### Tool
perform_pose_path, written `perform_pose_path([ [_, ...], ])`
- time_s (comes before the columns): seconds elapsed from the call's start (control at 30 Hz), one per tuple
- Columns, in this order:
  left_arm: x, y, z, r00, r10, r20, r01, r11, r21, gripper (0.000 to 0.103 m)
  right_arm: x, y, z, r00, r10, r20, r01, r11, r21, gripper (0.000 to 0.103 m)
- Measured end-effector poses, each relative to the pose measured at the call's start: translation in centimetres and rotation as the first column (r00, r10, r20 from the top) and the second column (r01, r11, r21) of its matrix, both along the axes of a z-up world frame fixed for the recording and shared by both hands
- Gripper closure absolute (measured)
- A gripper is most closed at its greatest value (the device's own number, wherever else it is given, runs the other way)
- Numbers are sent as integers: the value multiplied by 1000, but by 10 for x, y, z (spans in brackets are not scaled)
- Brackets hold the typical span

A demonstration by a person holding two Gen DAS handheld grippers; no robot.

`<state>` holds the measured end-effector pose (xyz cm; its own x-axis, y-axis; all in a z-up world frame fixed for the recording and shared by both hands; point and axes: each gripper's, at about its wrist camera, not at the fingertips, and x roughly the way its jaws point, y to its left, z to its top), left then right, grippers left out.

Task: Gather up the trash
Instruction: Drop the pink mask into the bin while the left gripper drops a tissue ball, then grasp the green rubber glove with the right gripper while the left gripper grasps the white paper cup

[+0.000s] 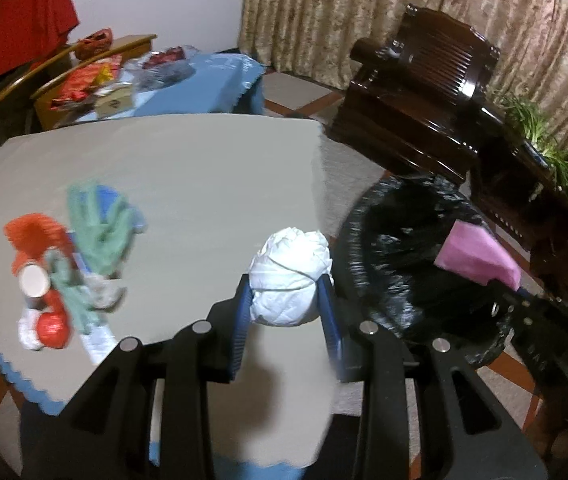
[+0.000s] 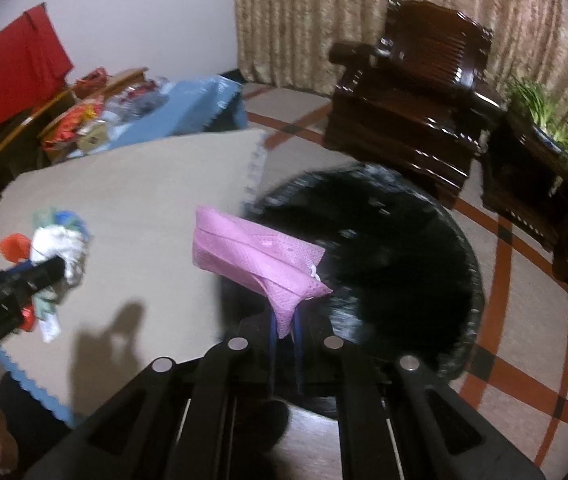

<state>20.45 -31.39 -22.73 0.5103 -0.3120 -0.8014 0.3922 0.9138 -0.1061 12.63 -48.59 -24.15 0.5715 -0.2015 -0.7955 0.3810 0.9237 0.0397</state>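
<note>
Beige curtains and a dark carved wooden armchair (image 2: 412, 92) back a room where a grey-topped bench (image 1: 187, 168) with a blue scalloped edge stands beside a round bin lined with a black plastic bag (image 1: 408, 248).

The left tool (image 1: 288, 300) is partly closed on a crumpled white paper ball (image 1: 290, 276), its blue pads pressing both sides; the ball hangs over the bench edge, just short of the bin's rim. The right tool (image 2: 284, 324) is pinched nearly shut on the corner of a folded pink mesh cloth (image 2: 259, 260), which droops ahead of it, at the bin's near rim.

Both loads look bound for the bin. To do it well, I would carry each tool on until its load sits wholly over the black opening before letting go, since the cloth could catch on the rim and the ball could bounce off.

Left of the left tool, a heap of green gloves, red scraps and a paper cup (image 1: 35, 280) remains on the bench.
</note>
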Motion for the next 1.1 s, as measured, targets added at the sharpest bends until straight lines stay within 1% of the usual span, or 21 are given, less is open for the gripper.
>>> perform_pose_path([
  [0.1,2,-40,-16,1000,-26,-16,26,1000,12,71,-4,-35,-21,999,-21,-35,21,1000,3,95],
  [0.23,5,-81,-31,998,-64,-28,65,998,17,71,4,-81,-48,996,-43,-81,46,998,33,95],
  [0.4,10,-130,-48,991,-129,-39,129,991,18,70,18,-116,-69,995,-37,-94,45,996,74,95],
  [0.43,11,-138,-54,989,-141,-41,142,990,23,67,17,-121,-73,995,-35,-98,43,996,82,91],
  [0.47,12,-144,-59,987,-153,-48,154,988,23,66,20,-126,-79,993,-43,-110,53,995,85,85],
  [0.5,12,-150,-65,985,-164,-56,166,986,29,58,19,-129,-83,992,-53,-118,63,994,84,80],
  [0.53,13,-156,-70,983,-174,-66,176,984,33,49,19,-133,-87,990,-58,-125,70,994,88,71],
  [0.57,13,-160,-74,980,-187,-73,190,981,33,47,19,-136,-91,989,-66,-134,79,993,93,67],
  [0.67,10,-160,-78,975,-211,-73,215,975,51,47,11,-137,-94,986,-84,-141,99,989,105,67],
  [0.8,11,-140,-74,979,-193,-64,196,979,54,43,-1,-133,-89,986,-94,-139,109,989,102,67],
  [0.87,15,-123,-69,984,-170,-55,173,983,57,41,-5,-128,-82,986,-104,-128,118,988,105,67],
  [1.0,21,-91,-55,991,-131,-40,134,989,59,39,-9,-108,-61,988,-110,-104,120,988,99,66],
  [1.07,20,-73,-47,993,-115,-27,117,991,62,39,-10,-91,-49,991,-102,-89,110,989,94,63],
  [1.1,20,-62,-42,994,-106,-15,107,992,66,37,-11,-81,-43,992,-95,-77,102,990,94,62],
])
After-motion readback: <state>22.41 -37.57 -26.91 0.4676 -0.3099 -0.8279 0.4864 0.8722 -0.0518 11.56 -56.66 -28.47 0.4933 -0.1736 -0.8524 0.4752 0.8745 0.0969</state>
